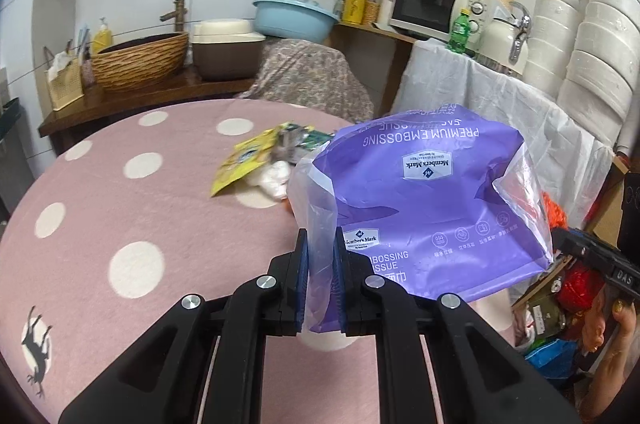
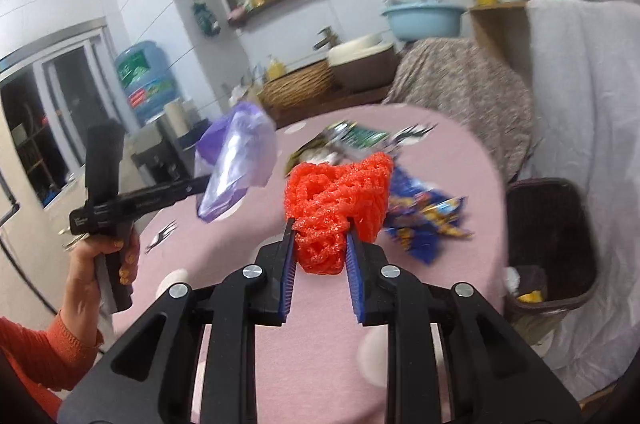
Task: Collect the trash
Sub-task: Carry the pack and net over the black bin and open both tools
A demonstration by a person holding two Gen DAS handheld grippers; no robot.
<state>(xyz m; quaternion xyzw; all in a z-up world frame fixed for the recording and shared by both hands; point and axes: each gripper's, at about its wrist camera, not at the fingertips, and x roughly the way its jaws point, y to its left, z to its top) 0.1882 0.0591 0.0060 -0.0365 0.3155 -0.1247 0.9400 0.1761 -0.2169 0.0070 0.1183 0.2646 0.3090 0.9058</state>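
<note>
The round pink table still carries loose wrappers, and the brown bin stands on the floor just off its right edge, so it is much nearer the right gripper than the left gripper. The left gripper's jaws are narrowed onto the clear edge of a purple tissue wrapper, which hangs up and to their right above the table. The right gripper's jaws are clamped on an orange mesh net bunched just ahead of them, and by my judgement it need only swing right and down to reach the bin.
</note>
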